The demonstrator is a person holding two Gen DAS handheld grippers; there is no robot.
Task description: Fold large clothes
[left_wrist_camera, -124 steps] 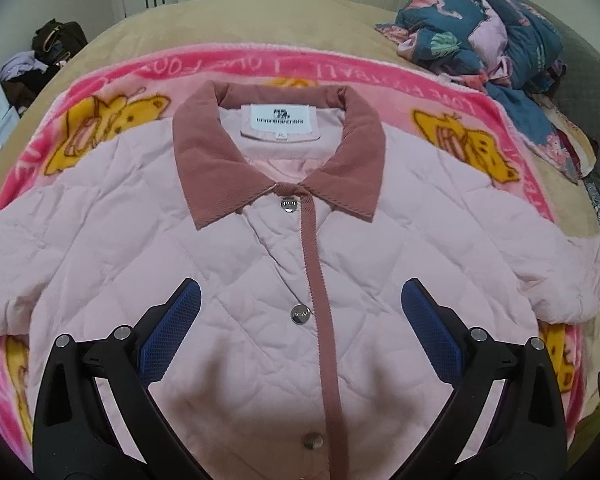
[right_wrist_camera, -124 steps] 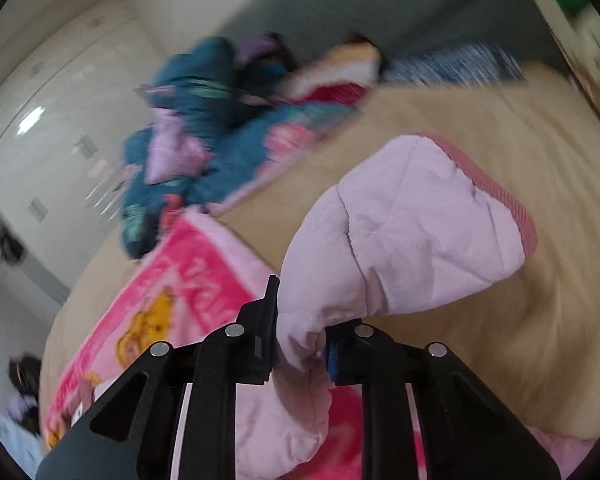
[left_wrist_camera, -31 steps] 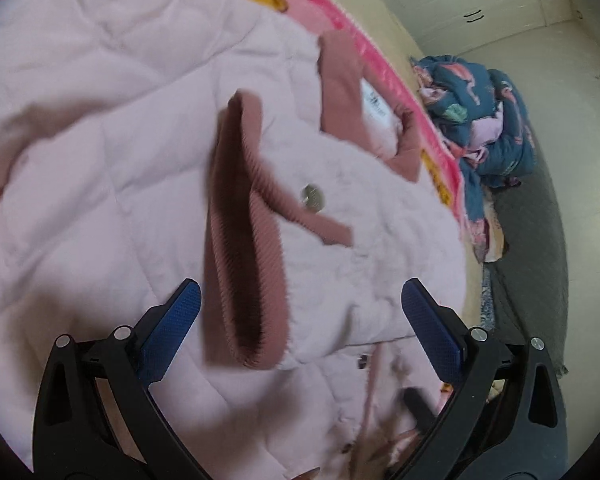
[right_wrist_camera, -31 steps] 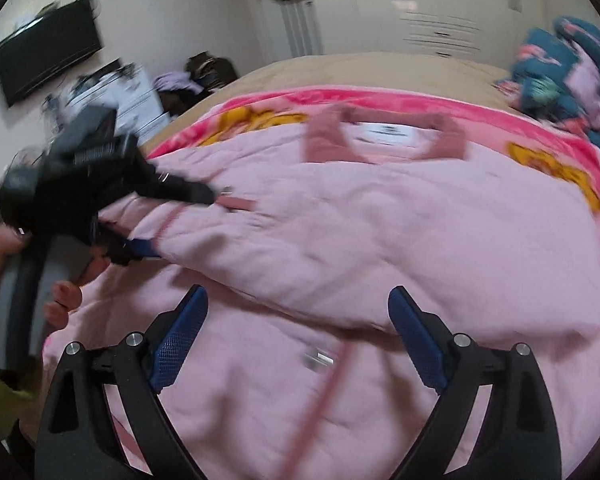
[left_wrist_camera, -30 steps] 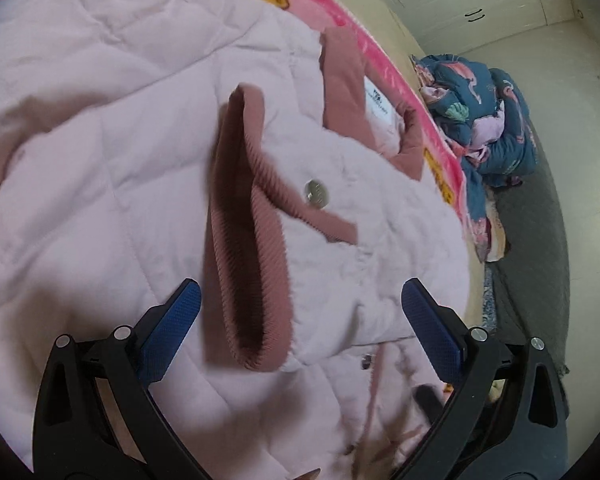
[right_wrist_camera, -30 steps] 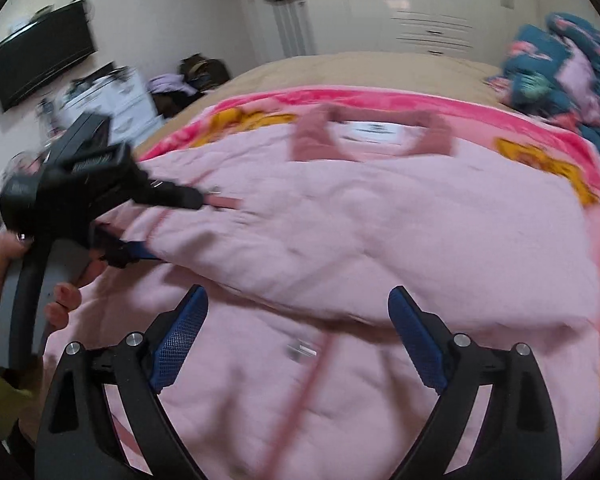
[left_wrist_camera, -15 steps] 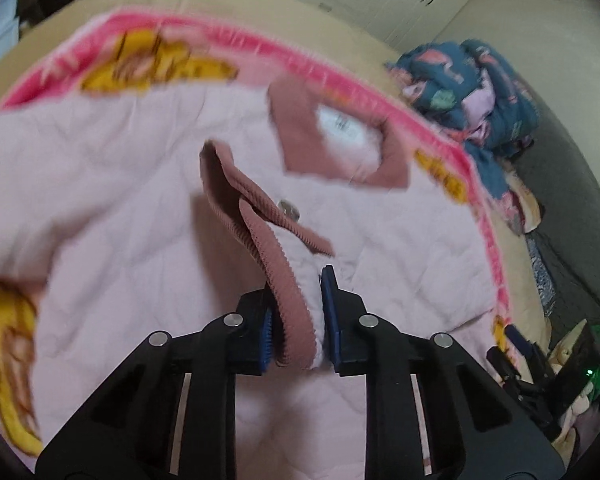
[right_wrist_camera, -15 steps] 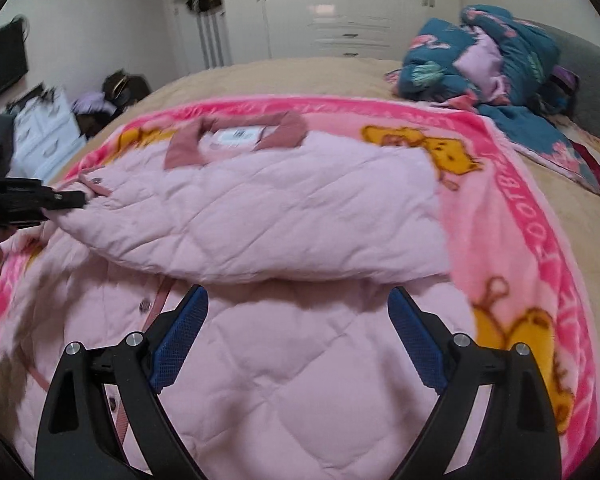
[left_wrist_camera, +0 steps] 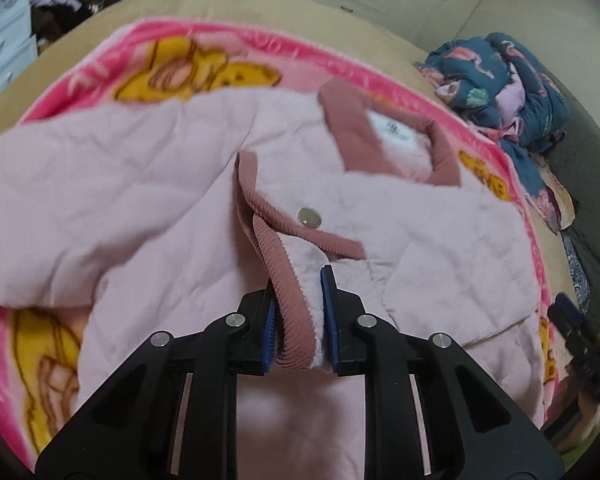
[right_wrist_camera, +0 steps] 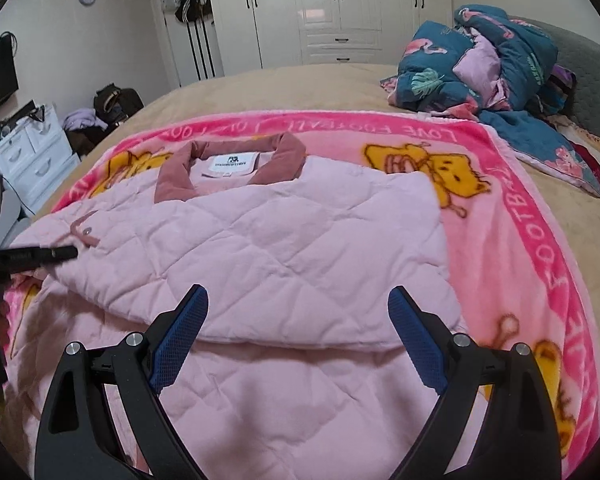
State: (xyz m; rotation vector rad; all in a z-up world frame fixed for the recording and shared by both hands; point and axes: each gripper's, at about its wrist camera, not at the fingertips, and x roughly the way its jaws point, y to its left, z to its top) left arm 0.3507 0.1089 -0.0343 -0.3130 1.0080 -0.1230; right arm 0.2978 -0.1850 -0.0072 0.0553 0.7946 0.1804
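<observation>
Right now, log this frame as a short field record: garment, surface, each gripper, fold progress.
garment: pink quilted jacket, dusty-rose collar, label facing up
surface: pink cartoon blanket over a tan bed
left gripper: shut on the sleeve cuff, ribbed rose trim between the pads
right gripper: open, holding nothing, above the jacket's lower half
fold progress: one sleeve lies across the chest; bottom not folded up yet
background: blue bedding pile, white wardrobe

Pale pink diamond-quilted jacket (right_wrist_camera: 284,248) with dusty rose corduroy collar (right_wrist_camera: 230,162), on hot pink blanket (right_wrist_camera: 532,216) printed with yellow cartoon bears
</observation>
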